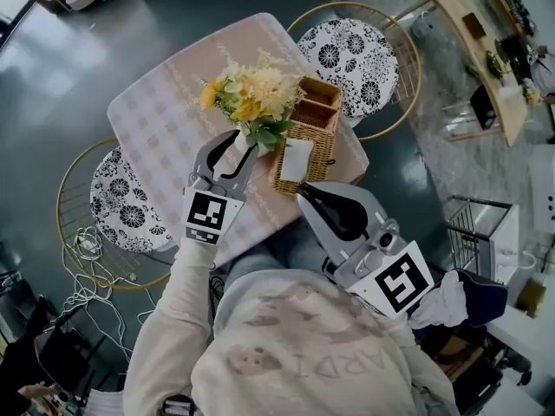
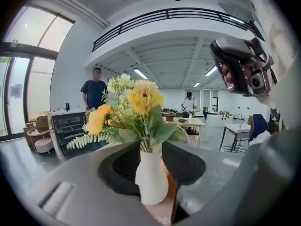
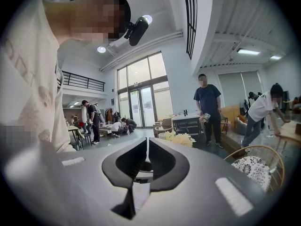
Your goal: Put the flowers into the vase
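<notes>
Your left gripper point(image 1: 227, 148) is clamped round the white vase point(image 2: 151, 175), with the yellow flowers point(image 1: 248, 95) standing in it, over the checked tablecloth point(image 1: 160, 115) just beside the wicker basket point(image 1: 310, 139). Your right gripper point(image 3: 146, 149) is pressed closed on nothing (near your chest, off the table). Two round chairs point(image 1: 357, 55) flank the table on a dark glossy floor point(image 1: 52, 68).

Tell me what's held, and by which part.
Left gripper clamps the vase around its body, flowers in it; right gripper is shut, empty.
</notes>
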A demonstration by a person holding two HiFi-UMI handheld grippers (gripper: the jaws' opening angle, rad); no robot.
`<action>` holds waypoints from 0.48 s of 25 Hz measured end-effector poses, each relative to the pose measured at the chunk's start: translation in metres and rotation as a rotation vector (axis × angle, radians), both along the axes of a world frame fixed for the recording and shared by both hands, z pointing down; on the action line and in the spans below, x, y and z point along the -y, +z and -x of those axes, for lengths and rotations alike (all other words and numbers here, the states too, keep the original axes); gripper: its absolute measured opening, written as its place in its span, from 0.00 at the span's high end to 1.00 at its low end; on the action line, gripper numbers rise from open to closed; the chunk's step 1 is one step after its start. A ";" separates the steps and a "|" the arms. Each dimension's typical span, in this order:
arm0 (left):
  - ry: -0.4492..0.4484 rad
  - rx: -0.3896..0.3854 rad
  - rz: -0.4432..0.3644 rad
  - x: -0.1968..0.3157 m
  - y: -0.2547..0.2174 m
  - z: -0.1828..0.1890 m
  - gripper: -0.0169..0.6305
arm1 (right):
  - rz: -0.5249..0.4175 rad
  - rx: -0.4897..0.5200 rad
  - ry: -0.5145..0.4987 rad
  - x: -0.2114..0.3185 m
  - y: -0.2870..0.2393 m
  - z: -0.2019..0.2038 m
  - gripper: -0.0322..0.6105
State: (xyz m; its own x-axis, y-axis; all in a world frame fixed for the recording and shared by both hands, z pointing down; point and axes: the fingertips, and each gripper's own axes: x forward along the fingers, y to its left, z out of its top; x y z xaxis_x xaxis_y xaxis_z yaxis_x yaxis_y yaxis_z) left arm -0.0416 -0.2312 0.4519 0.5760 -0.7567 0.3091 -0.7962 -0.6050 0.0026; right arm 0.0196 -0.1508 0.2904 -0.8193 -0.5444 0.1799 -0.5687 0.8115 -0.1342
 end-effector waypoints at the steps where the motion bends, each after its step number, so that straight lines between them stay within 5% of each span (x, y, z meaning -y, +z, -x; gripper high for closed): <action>1: -0.008 -0.006 -0.001 -0.002 -0.001 0.002 0.77 | -0.004 0.008 -0.003 -0.001 -0.002 0.001 0.89; 12: -0.036 -0.078 -0.110 -0.034 -0.056 0.025 0.97 | -0.024 0.009 -0.056 -0.021 -0.007 0.020 0.89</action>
